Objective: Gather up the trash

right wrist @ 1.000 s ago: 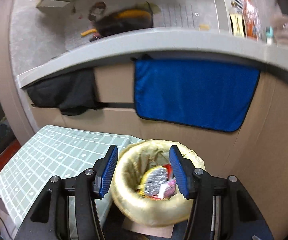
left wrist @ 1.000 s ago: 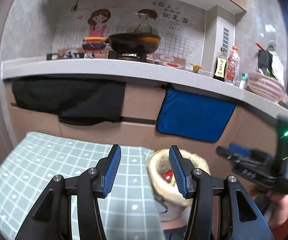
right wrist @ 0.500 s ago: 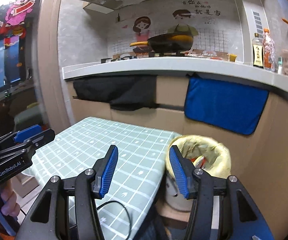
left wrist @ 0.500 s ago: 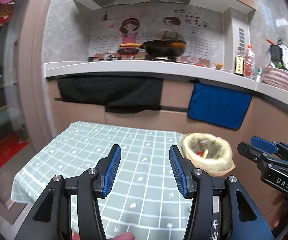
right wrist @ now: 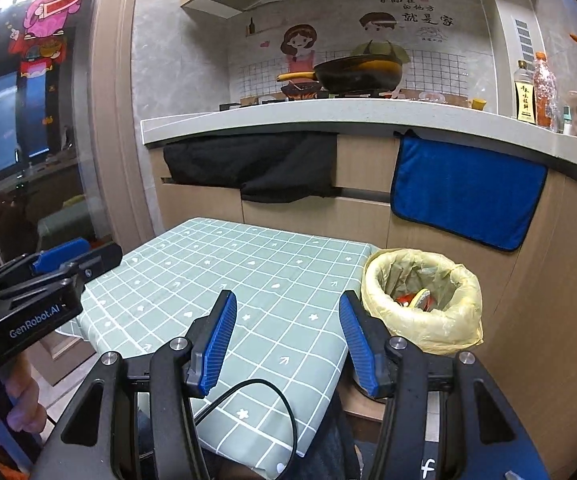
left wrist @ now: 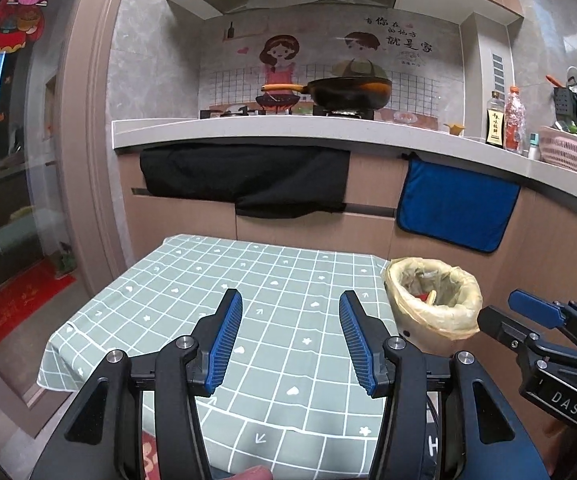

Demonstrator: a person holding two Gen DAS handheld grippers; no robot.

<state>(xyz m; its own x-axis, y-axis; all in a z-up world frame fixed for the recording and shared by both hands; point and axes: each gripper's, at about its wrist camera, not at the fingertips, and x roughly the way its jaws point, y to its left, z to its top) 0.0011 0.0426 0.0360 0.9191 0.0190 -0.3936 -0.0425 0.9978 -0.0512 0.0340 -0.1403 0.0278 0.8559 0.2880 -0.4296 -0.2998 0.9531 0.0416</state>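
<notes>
A small bin with a yellow bag liner point(left wrist: 434, 308) stands on the floor at the right edge of the table; it also shows in the right wrist view point(right wrist: 424, 300). Trash lies inside it, red and yellow pieces point(right wrist: 416, 300). My left gripper point(left wrist: 290, 338) is open and empty, above the near part of the green checked tablecloth point(left wrist: 248, 280). My right gripper point(right wrist: 288, 338) is open and empty, above the table's near right part, left of the bin. It also shows in the left wrist view point(left wrist: 544, 332), near the bin.
A kitchen counter point(left wrist: 328, 128) runs behind the table with a black pan point(left wrist: 348, 92), bottles point(left wrist: 504, 120) and a pink basket point(left wrist: 568, 152). A black cloth point(left wrist: 248, 176) and a blue towel point(left wrist: 456, 208) hang below. A black cable point(right wrist: 256, 400) lies on the table's near edge.
Both grippers have pulled back and up from the bin. The view now takes in the whole table and counter. Both stay open and empty.
</notes>
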